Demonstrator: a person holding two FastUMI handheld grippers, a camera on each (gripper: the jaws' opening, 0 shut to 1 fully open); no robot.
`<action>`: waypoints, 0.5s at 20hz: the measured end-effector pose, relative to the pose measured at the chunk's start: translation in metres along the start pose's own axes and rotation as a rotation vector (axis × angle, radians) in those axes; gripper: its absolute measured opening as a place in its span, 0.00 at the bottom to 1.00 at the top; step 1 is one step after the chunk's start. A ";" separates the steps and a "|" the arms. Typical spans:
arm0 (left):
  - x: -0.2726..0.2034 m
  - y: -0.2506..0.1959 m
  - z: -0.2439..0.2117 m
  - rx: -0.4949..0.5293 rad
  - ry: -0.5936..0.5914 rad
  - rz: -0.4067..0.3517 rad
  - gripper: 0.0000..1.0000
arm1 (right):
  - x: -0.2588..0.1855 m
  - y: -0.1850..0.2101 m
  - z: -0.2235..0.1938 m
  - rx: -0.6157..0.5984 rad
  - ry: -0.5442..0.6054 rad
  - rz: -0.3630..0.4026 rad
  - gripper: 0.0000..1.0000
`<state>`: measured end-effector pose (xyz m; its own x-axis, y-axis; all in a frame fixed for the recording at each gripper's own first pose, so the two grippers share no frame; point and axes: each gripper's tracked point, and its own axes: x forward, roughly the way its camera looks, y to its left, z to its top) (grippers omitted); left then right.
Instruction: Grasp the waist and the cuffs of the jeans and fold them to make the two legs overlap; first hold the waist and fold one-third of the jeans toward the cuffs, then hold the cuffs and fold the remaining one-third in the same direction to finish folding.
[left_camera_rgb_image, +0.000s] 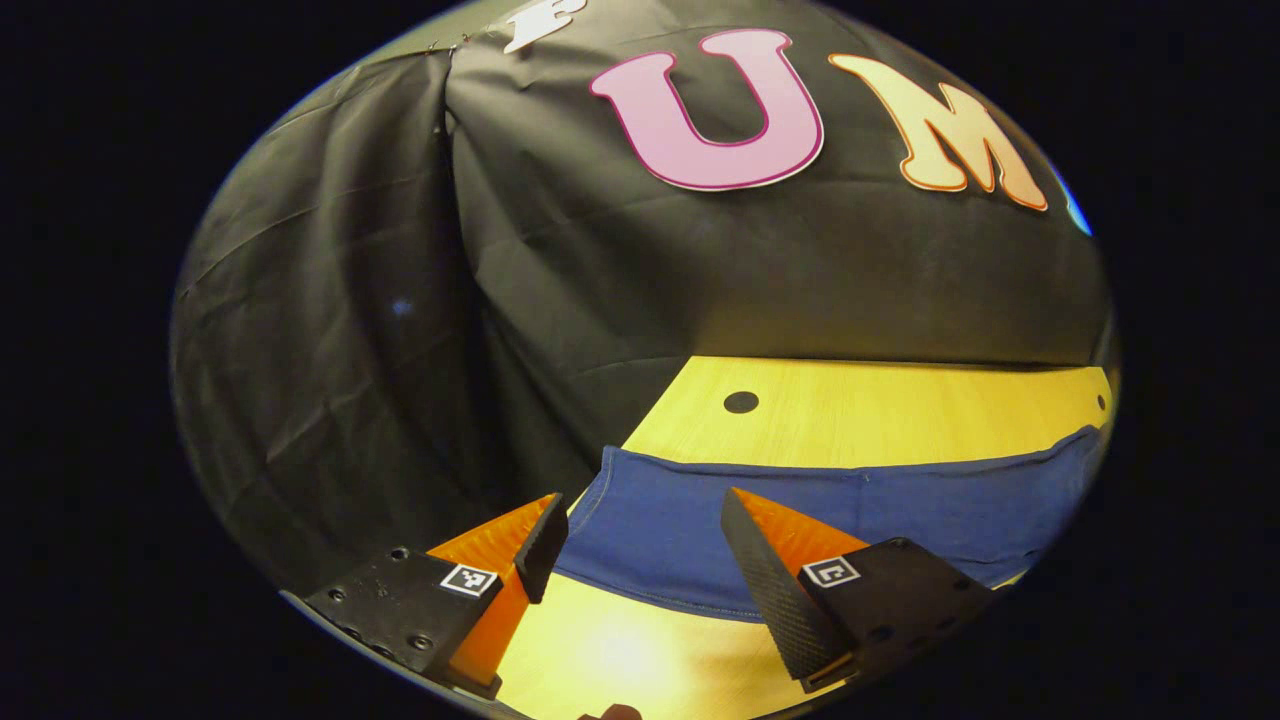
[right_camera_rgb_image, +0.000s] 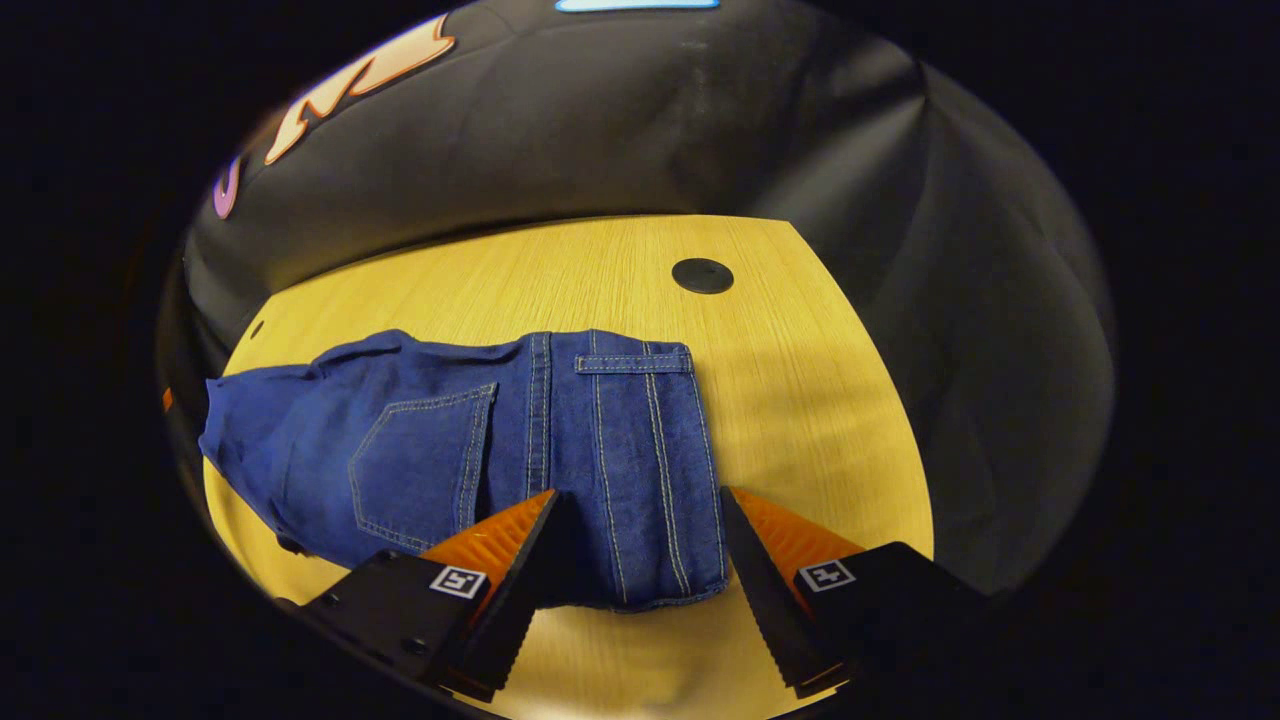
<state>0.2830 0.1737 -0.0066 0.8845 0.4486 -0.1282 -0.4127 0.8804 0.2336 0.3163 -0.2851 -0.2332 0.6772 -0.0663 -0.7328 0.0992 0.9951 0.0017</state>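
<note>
Blue jeans lie flat on the yellow wooden table. In the right gripper view the waist end of the jeans (right_camera_rgb_image: 520, 440) faces me, with a back pocket and a belt loop showing. My right gripper (right_camera_rgb_image: 640, 545) is open and hovers over the near corner of the waistband, nothing between its fingers. In the left gripper view the leg end of the jeans (left_camera_rgb_image: 800, 520) stretches across the table as a blue band. My left gripper (left_camera_rgb_image: 640, 540) is open just above its near left part, holding nothing.
The table (right_camera_rgb_image: 820, 400) has a round black cable hole (right_camera_rgb_image: 702, 275), also seen as a cable hole (left_camera_rgb_image: 740, 402) near the back. The black cloth wall (left_camera_rgb_image: 400, 330) closes the booth behind and at both sides of the table.
</note>
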 end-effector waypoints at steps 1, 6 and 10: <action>0.001 0.001 0.000 0.003 -0.005 0.008 0.95 | 0.000 0.002 -0.002 0.028 0.000 0.025 0.92; -0.001 0.001 -0.002 -0.020 0.000 -0.009 0.95 | 0.005 0.014 -0.007 0.077 -0.008 0.073 0.83; -0.001 -0.001 -0.003 -0.019 0.016 -0.025 0.95 | 0.003 0.016 -0.005 0.120 -0.028 0.075 0.39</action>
<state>0.2817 0.1730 -0.0092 0.8910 0.4289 -0.1492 -0.3949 0.8940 0.2117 0.3167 -0.2688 -0.2391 0.7059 0.0043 -0.7082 0.1328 0.9814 0.1383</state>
